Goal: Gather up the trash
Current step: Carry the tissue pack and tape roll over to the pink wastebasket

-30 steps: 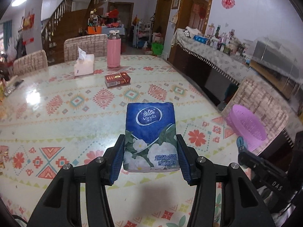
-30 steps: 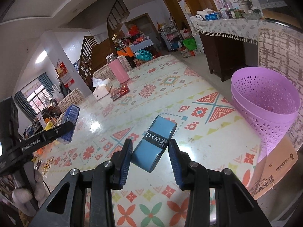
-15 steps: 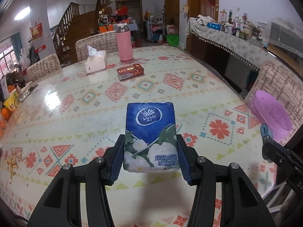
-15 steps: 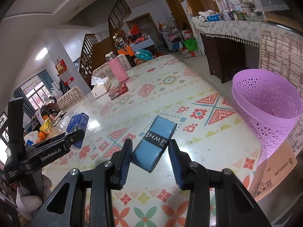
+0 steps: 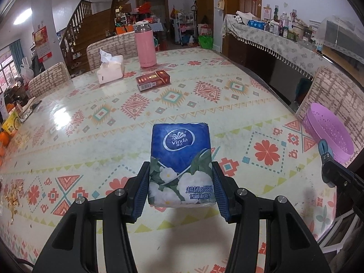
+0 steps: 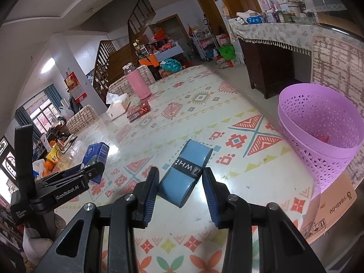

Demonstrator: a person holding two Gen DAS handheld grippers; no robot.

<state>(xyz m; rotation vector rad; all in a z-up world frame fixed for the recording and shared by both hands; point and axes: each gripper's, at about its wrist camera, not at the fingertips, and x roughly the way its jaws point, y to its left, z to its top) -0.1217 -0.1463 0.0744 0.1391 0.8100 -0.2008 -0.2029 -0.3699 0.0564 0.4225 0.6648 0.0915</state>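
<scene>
Left tool (image 5: 181, 190) clamping tissue pack (image 5: 180, 163) above table (image 5: 68, 122); right tool (image 6: 180, 190) gripping blue roll (image 6: 185, 171), basket (image 6: 318, 136) at table edge

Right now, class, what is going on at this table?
A person is clearing a patterned table with a handheld gripper in each hand. The left gripper is clamped on a blue Vinda tissue pack. The right gripper has a blue roll of racket grip tape between its jaws; its right pad seems not to touch the roll. A purple basket waits at the table's right edge. Nothing has been dropped in yet by either hand.
</scene>
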